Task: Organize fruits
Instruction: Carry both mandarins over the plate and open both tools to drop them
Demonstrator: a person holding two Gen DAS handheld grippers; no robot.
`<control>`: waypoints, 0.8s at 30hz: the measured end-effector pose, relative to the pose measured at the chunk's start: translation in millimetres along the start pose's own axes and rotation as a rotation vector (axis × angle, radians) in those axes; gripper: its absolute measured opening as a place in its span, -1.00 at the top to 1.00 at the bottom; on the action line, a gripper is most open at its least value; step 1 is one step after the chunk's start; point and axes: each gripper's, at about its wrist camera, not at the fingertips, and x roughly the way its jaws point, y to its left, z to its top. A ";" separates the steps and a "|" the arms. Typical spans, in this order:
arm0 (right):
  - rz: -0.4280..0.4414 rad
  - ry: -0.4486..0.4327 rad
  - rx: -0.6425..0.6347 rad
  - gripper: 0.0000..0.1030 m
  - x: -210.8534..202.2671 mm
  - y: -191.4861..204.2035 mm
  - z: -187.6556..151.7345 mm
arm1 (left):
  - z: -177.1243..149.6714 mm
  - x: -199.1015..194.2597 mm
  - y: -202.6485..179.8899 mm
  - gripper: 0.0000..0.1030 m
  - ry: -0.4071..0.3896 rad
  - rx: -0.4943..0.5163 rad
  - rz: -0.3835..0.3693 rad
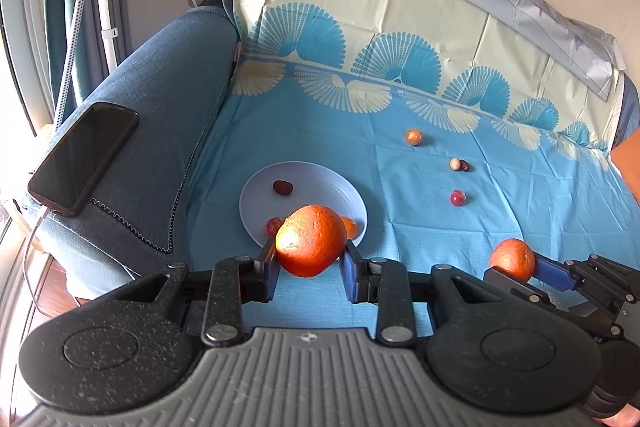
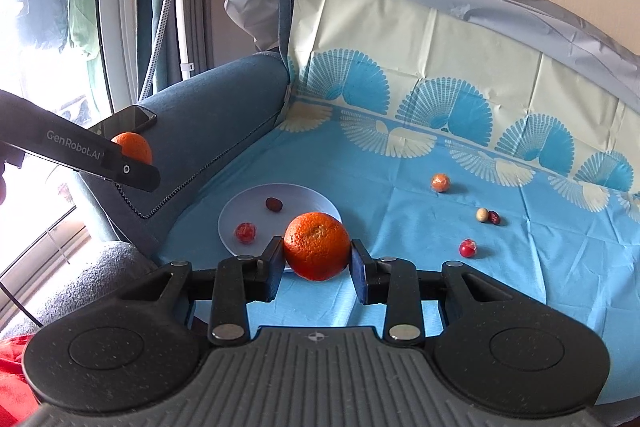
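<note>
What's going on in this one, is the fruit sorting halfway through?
A person holds a gripper in each hand, and each is shut on an orange: the left gripper on one orange, the right gripper on another orange. Both hang above the blue cloth near the white plate, which already holds a few small fruits. Four small fruits lie loose on the cloth, including a red one. A phone rests on the sofa arm.

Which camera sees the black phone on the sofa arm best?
The left wrist view: the flat black phone shows whole on the blue sofa armrest. The right wrist view shows only its top end behind the left gripper.
</note>
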 end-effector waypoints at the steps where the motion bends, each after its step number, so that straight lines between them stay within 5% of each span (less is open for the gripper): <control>1: 0.001 0.003 0.000 0.30 1.4 -0.6 0.2 | -0.3 0.6 0.2 0.32 0.003 -0.003 -0.001; 15: 0.000 0.036 0.036 0.30 28.6 -9.0 3.9 | 14.3 36.0 5.3 0.32 0.051 -0.019 0.009; 24: 0.032 0.081 0.019 0.29 90.7 -6.9 16.5 | 37.1 96.3 18.4 0.32 0.116 -0.037 0.041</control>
